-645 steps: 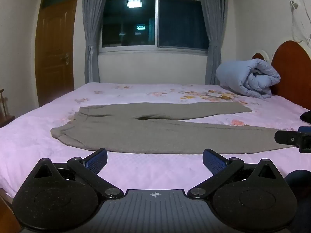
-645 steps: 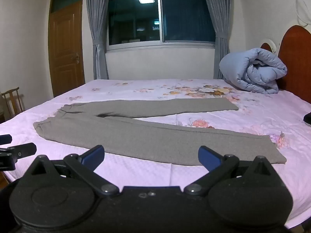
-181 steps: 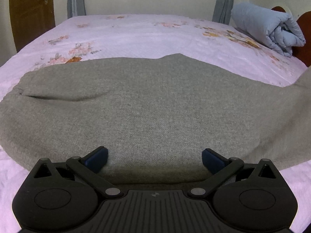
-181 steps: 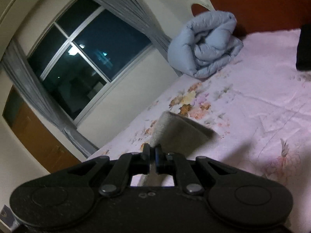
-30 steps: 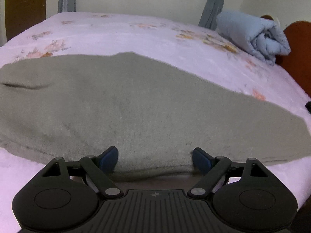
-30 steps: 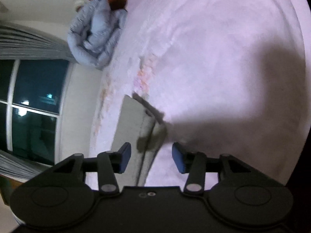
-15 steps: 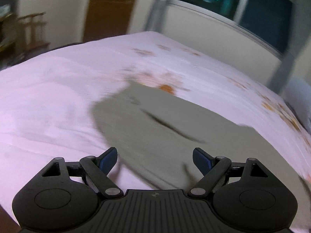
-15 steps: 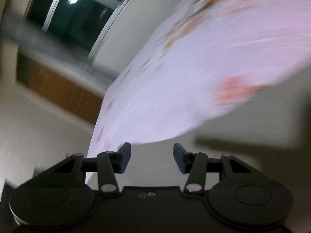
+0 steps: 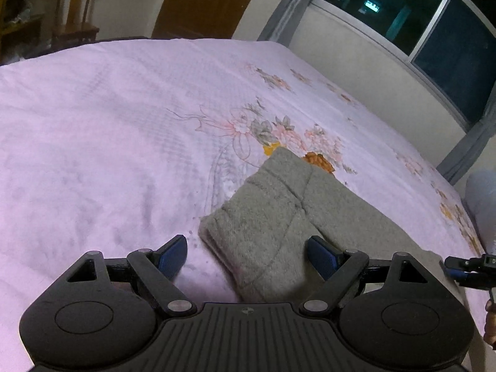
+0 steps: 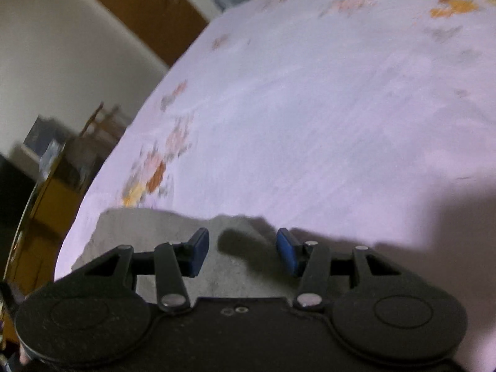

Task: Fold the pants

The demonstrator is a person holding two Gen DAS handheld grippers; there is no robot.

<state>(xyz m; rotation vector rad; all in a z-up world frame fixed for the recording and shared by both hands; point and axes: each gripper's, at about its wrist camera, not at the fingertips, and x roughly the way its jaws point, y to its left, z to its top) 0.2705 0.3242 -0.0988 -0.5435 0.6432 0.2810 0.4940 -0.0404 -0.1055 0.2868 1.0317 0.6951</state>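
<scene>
The grey pants (image 9: 279,217) lie flat on the pink floral bed sheet (image 9: 108,124), their waistband corner nearest in the left wrist view. My left gripper (image 9: 248,255) hovers open over that corner, blue fingertips (image 9: 173,255) on either side of the cloth without pressing it. The right wrist view is blurred: my right gripper (image 10: 241,251) stands partly open above the grey pants (image 10: 148,226), nothing between its pads, its shadow on the fabric. The right gripper's tip (image 9: 471,268) shows at the right edge of the left wrist view.
A wooden chair (image 9: 76,9) and a brown door (image 9: 207,0) stand past the bed's far left. A dark window (image 9: 427,21) with grey curtains runs along the far wall. A rolled blue quilt (image 9: 482,198) lies at the right edge. A yellow cabinet (image 10: 46,204) stands beside the bed.
Both grippers have swung left along the pants, from the leg end and middle to the waistband end. Both wrists rolled; the jaws kept their width.
</scene>
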